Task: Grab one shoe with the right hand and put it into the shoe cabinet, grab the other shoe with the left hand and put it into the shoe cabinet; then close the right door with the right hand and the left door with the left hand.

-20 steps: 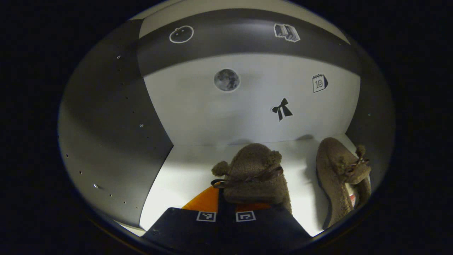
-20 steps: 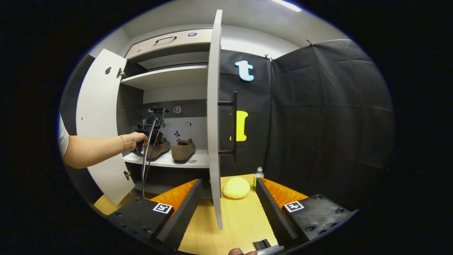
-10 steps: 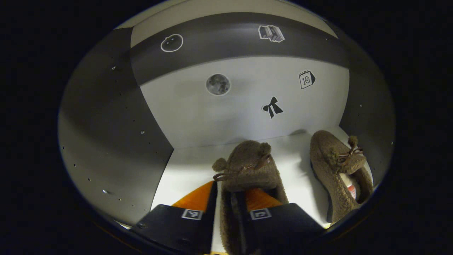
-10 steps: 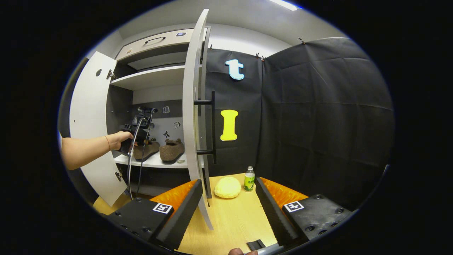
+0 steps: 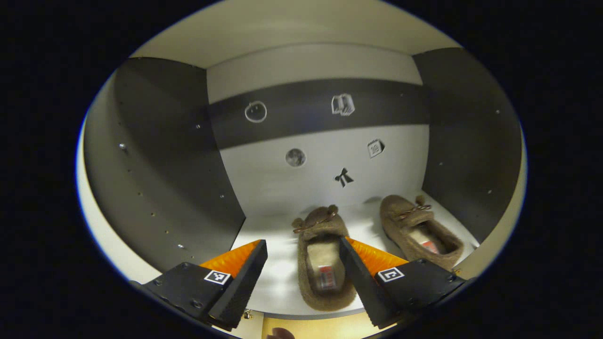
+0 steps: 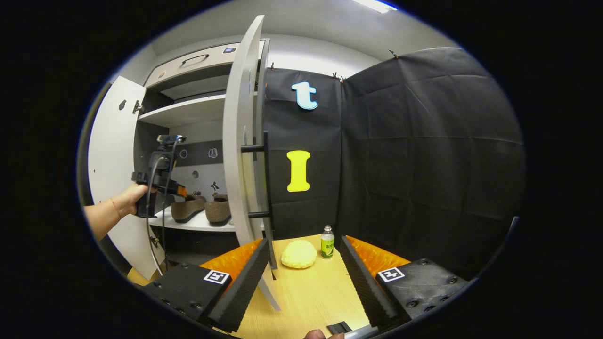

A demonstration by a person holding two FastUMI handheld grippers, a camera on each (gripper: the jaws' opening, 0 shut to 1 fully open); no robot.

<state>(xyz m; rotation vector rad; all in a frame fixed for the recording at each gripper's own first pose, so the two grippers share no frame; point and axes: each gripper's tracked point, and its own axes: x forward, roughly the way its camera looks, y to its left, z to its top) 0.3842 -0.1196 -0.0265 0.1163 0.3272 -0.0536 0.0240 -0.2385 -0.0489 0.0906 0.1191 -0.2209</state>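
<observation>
Shoes (image 5: 325, 254) (image 5: 417, 233) – both on cabinet shelf (image 5: 282, 287), lower centre | soft, light | left gripper (image 5: 301, 278), right gripper (image 6: 301, 282) fingers apart, empty | we judge right door (image 6: 240, 141) next – light, push its edge

Two shoes (image 5: 324, 263) (image 5: 417, 230) side by side on cabinet shelf (image 5: 278, 278).

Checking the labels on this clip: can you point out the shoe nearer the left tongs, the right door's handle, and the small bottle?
Shoe nearer the left tongs (image 5: 323, 263): left gripper view, on its insole.
Right door's handle (image 6: 265, 181): right gripper view, on the vertical bar.
Small bottle (image 6: 327, 244): right gripper view, on its label.
</observation>
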